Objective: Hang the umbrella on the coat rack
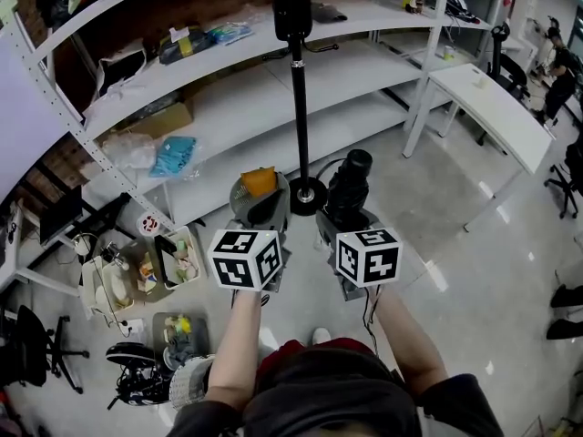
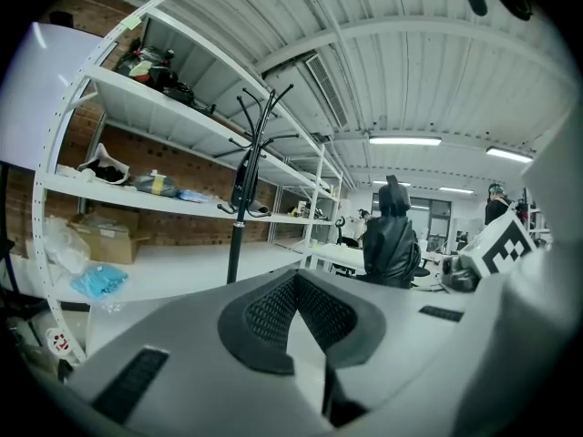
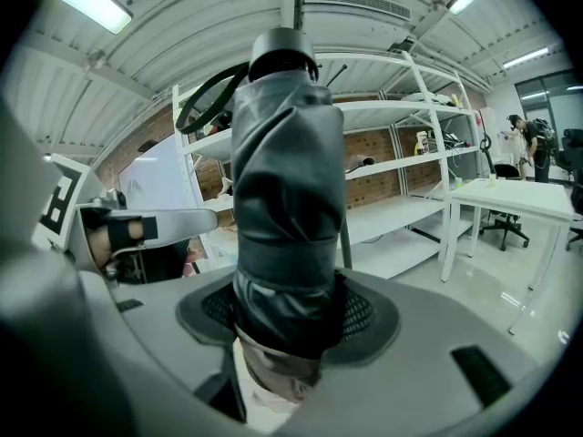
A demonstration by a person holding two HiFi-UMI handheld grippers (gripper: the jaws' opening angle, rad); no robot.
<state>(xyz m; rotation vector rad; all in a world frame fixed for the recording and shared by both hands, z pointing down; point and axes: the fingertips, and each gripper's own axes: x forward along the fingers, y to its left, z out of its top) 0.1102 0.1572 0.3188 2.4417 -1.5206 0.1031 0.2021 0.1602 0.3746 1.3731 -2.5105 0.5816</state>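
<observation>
The black coat rack (image 1: 297, 89) stands on a round base (image 1: 307, 194) straight ahead of me, in front of the shelves; in the left gripper view the coat rack (image 2: 239, 208) shows its hooked arms at the top. My right gripper (image 1: 351, 209) is shut on the folded black umbrella (image 1: 352, 178), just right of the base. In the right gripper view the umbrella (image 3: 287, 198) stands upright between the pads of that gripper (image 3: 287, 321) and hides most of the pole. My left gripper (image 1: 260, 209), (image 2: 296, 308) is beside it, shut with nothing in it.
White shelving (image 1: 228, 71) with bags and boxes runs behind the rack. A white table (image 1: 492, 107) stands at the right, with office chairs and a person (image 1: 560, 71) beyond it. Bins of clutter (image 1: 164, 262) sit on the floor at my left.
</observation>
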